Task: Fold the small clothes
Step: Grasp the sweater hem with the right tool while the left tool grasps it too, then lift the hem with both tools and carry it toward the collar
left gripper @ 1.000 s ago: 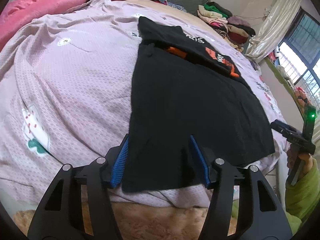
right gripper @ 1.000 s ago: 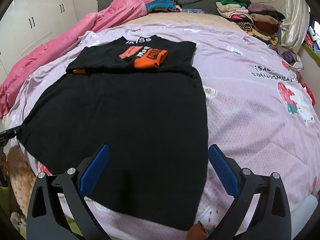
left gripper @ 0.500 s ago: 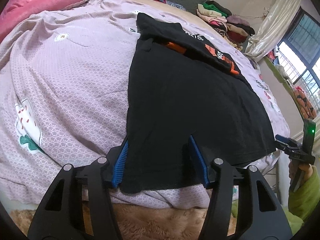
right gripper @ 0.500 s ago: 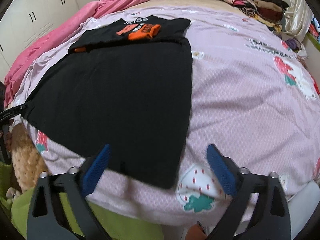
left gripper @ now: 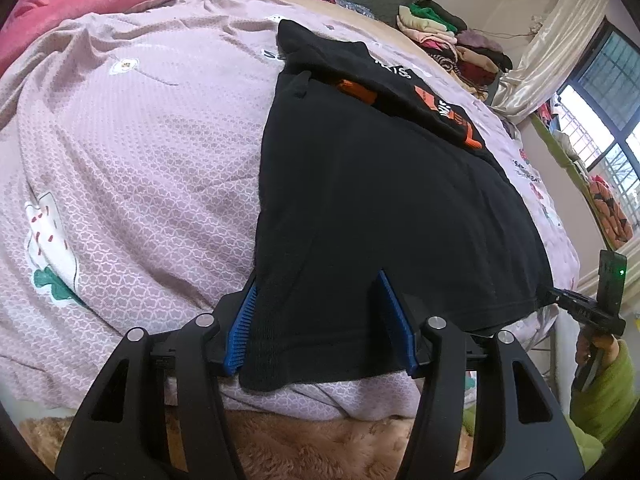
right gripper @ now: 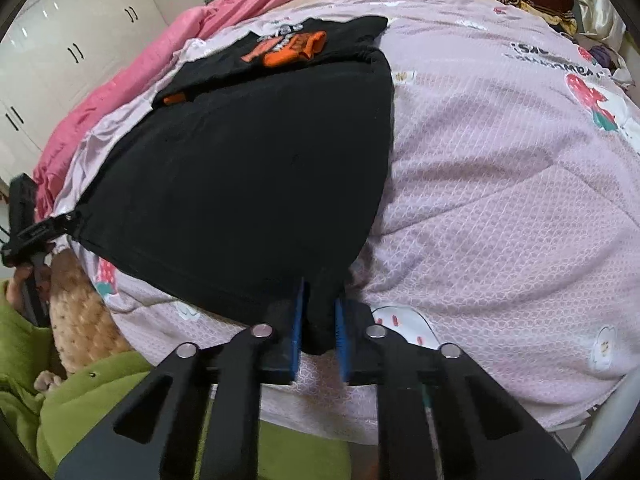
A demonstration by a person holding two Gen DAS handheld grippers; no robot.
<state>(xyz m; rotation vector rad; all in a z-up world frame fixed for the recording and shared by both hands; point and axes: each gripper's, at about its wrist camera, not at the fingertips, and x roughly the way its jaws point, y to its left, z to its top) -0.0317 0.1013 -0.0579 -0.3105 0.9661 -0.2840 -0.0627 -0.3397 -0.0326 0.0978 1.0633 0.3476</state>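
A black T-shirt (left gripper: 380,184) with an orange print lies flat on the lilac bedspread, its top part folded over at the far end. It also shows in the right wrist view (right gripper: 248,168). My left gripper (left gripper: 320,320) is open, its blue pads on either side of the shirt's near left hem corner. My right gripper (right gripper: 318,320) is shut on the near right hem corner. The right gripper also shows at the edge of the left wrist view (left gripper: 576,304), at the hem's other corner.
A pink quilt (left gripper: 100,4) lies bunched at the far left of the bed. Stacks of folded clothes (left gripper: 452,36) sit at the head. A window (left gripper: 608,92) is at right. White wardrobes (right gripper: 60,40) stand beyond. A fuzzy tan blanket (left gripper: 312,440) hangs at the near edge.
My right gripper moved down to the near right hem corner and closed on it. My left gripper stayed open at the left corner and shifted only slightly.
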